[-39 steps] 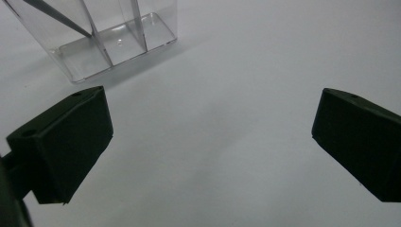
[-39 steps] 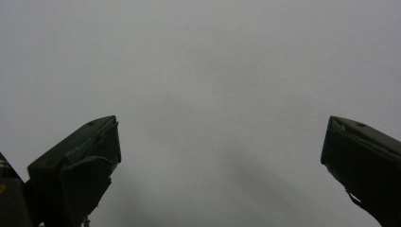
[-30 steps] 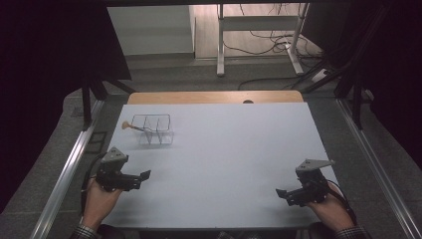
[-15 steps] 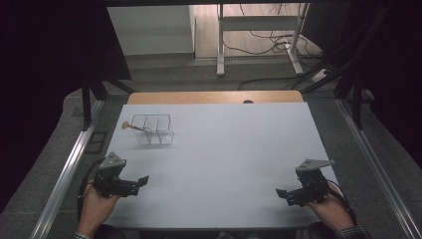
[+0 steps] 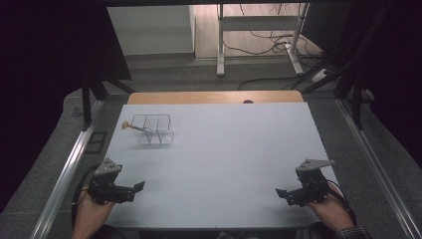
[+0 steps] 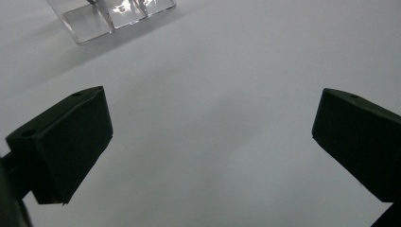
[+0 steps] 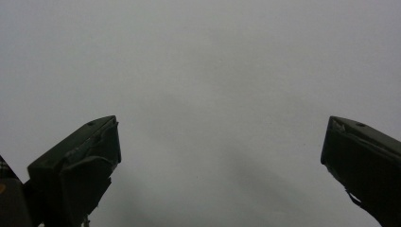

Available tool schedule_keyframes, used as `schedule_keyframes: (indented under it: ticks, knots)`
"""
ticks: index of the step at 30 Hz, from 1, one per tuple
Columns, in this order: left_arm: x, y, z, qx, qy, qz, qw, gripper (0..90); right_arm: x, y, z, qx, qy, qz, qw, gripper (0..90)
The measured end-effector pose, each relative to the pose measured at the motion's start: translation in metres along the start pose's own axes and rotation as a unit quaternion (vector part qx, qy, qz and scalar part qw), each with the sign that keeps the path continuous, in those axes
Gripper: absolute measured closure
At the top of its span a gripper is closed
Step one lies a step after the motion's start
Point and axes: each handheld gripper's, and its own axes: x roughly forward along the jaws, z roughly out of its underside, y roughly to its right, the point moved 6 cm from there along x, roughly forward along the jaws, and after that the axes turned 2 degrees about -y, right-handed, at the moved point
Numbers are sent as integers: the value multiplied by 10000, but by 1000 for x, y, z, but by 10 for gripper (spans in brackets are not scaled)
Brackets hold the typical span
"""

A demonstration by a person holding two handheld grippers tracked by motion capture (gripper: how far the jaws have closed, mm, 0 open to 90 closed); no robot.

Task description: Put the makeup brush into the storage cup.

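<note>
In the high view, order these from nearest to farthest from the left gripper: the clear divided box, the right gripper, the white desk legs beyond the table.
1. clear divided box, just ahead, table's left.
2. right gripper, across the near edge.
3. white desk legs, far back, on the floor.

Measured from left gripper.

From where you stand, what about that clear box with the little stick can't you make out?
- Clear divided plastic organizer box: left gripper view's top edge cuts it off.
- Thin stick with a tan tip: high view, too small to identify.
- What else the compartments hold: high view, too small; left gripper view, glare.
</note>
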Motion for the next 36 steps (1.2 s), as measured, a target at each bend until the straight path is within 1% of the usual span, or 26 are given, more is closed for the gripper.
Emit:
schedule_keyframes:
  ticks: [10,15,36]
  knots:
    - [-6,-1,11,-24,-55,-37,10000,0,0,0,0,8,-5,8,10000,0]
    - [-8,-2,17,-5,-114,-97,9999,0,0,0,0,7,-8,4,10000,0]
    - [-18,-5,41,-96,-289,-240,9992,0,1,0,0,14,-29,4,10000,0]
